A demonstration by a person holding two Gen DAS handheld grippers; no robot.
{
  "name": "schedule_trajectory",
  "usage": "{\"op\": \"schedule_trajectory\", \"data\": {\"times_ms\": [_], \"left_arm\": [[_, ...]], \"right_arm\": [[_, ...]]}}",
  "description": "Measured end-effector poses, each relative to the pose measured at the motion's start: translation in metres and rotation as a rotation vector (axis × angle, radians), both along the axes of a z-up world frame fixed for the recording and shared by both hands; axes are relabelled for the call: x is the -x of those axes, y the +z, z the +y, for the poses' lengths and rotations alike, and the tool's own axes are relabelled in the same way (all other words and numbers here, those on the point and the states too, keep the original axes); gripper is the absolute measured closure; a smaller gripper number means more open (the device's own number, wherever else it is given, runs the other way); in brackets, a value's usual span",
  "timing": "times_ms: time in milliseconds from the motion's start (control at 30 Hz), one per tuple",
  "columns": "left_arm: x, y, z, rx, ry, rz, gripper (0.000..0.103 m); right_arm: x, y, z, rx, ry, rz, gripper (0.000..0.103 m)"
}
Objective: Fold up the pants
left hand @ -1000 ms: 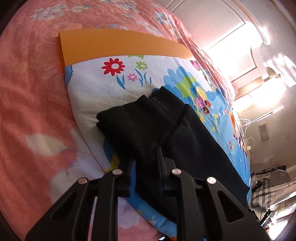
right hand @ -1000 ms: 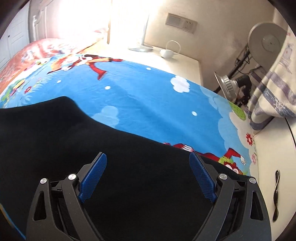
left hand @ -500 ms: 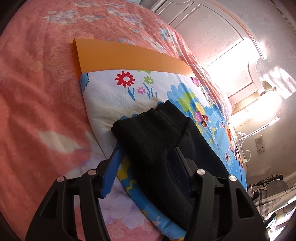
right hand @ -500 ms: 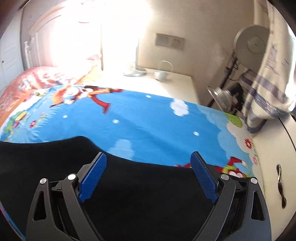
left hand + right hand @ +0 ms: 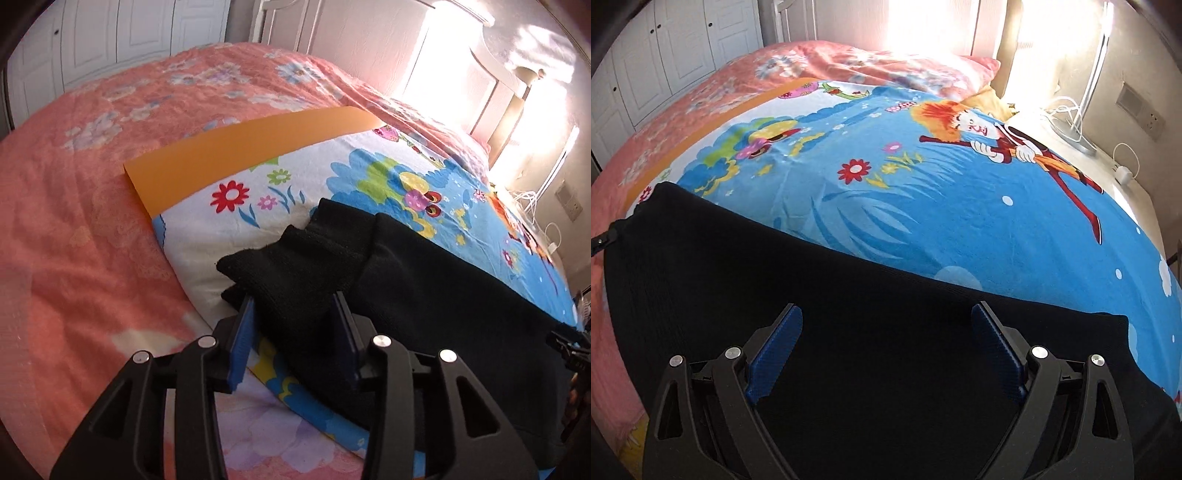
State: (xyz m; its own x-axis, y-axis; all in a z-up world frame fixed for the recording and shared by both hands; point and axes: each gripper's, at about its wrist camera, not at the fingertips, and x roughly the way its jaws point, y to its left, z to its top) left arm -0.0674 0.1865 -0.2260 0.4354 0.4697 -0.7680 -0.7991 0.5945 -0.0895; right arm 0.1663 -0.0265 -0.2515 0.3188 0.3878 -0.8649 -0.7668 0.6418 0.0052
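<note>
Since a second ago the left gripper [image 5: 295,314] has let go of the black cuff and spread its fingers, and both cameras have tipped up so more of the bed and the white wardrobe doors [image 5: 122,40] shows. The black pants [image 5: 436,295] lie flat across the cartoon-printed blue blanket [image 5: 923,206], their cuffed leg ends bunched at the blanket's white flowered end, near its orange border [image 5: 236,155]. The left gripper stands part open, its blue pads either side of the cuff fabric without pinching it; whether the pads touch the cloth cannot be told. The right gripper [image 5: 886,354] is wide open over the broad dark part of the pants, holding nothing. The blanket rests on a pink floral bedspread [image 5: 74,221]. Beyond it, a bright sunlit headboard [image 5: 461,66], and a bedside surface [image 5: 1082,147] with white cables and a wall socket [image 5: 1141,110] above.
</note>
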Motion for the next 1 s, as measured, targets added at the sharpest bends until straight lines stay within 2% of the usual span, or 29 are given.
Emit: {"op": "schedule_trajectory", "data": {"times_ms": [67,167,200,267,300,333,433,467,700,867,1000], "left_arm": [[-0.015,0.02,-0.015,-0.112,-0.071,0.011,0.061],[-0.047,0.035,-0.027,-0.193,-0.172,0.021,0.061],[-0.061,0.035,-0.029,-0.194,-0.202,0.036,0.061],[-0.091,0.027,-0.026,-0.106,-0.277,0.033,0.066],[-0.107,0.019,-0.023,-0.065,-0.306,0.047,0.079],[-0.121,0.008,-0.02,-0.041,-0.323,0.086,0.086],[-0.151,-0.029,-0.005,0.04,-0.329,0.169,0.09],[-0.156,-0.038,0.0,0.045,-0.318,0.191,0.09],[-0.163,-0.031,0.011,0.01,-0.273,0.185,0.09],[-0.148,0.001,-0.026,-0.008,-0.343,0.081,0.09],[-0.126,0.0,-0.064,0.0,-0.407,0.046,0.087]], "right_arm": [[-0.007,-0.01,-0.001,0.013,-0.02,-0.018,0.013],[-0.005,-0.013,-0.001,0.023,-0.035,-0.057,0.008],[-0.006,-0.014,-0.001,0.02,-0.054,-0.057,0.006],[-0.004,-0.015,-0.001,0.007,-0.07,-0.073,0.005],[-0.003,-0.015,-0.001,0.004,-0.075,-0.082,0.005],[-0.002,-0.015,-0.001,0.003,-0.077,-0.088,0.005],[-0.002,-0.015,-0.002,-0.003,-0.075,-0.087,0.005],[-0.002,-0.015,-0.002,-0.004,-0.074,-0.088,0.005],[0.0,-0.015,-0.002,-0.01,-0.076,-0.099,0.005],[0.0,-0.016,-0.002,-0.011,-0.076,-0.099,0.005],[0.0,-0.016,-0.002,-0.011,-0.076,-0.1,0.005]]}}
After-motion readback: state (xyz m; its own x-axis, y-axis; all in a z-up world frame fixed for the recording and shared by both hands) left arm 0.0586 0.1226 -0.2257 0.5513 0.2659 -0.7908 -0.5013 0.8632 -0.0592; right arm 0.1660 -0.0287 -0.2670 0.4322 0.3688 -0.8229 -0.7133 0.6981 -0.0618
